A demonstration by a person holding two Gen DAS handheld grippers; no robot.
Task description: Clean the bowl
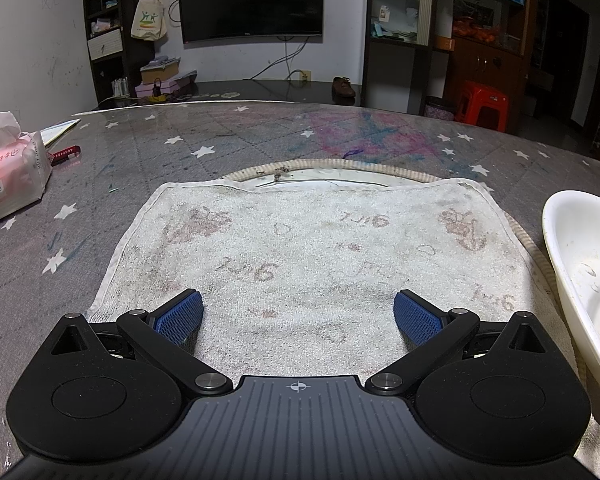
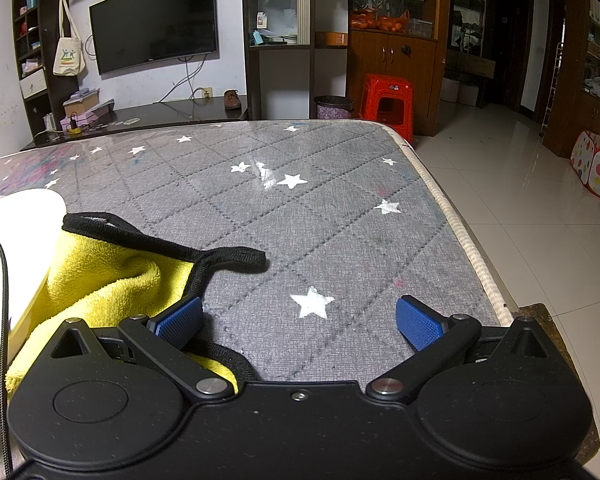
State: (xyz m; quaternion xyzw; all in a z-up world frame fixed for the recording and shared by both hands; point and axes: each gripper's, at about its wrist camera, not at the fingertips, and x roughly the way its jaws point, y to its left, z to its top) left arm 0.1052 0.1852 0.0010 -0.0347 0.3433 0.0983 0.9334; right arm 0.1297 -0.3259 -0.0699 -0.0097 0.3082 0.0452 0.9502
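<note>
Right under my left gripper (image 1: 298, 316), jaws spread wide and empty, lies a worn white terry towel (image 1: 300, 248). From that towel, the white bowl (image 1: 580, 272), smooth, shallow and smeared inside, sits just off its right edge. My right gripper (image 2: 299, 318), equally wide and empty, has a fluffy yellow cloth (image 2: 108, 284) with black trim at its left finger, touching the bowl, so I judge it nearer.

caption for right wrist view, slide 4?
Open right gripper over the starred grey table, yellow cloth and white bowl at left.
</note>
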